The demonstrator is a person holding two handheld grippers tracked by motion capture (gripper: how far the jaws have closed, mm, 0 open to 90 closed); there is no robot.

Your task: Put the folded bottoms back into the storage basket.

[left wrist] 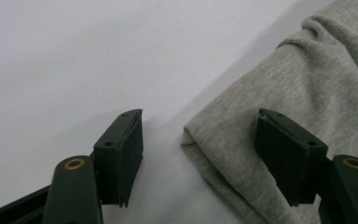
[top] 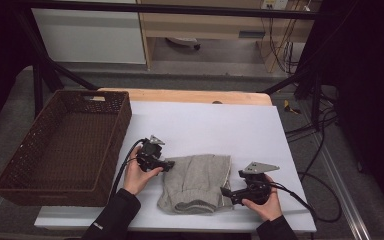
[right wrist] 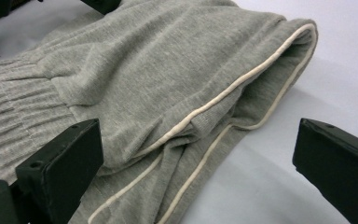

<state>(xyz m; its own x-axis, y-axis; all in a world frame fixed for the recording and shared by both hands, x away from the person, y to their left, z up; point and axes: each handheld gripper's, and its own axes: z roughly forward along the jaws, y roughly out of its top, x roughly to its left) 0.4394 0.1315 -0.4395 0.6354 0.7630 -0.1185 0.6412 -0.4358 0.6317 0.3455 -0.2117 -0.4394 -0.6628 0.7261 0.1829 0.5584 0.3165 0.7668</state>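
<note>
No brand, label or writing can be read anywhere. The folded grey knit garment lies on the white table, near its front edge; it has a ribbed hem and cream piping along one edge. The left gripper is at its left corner, jaws apart with the fabric fold between them, not pressed. The right gripper sits at the piped right edge, jaws wide around it. A brown wicker basket stands left.
</note>
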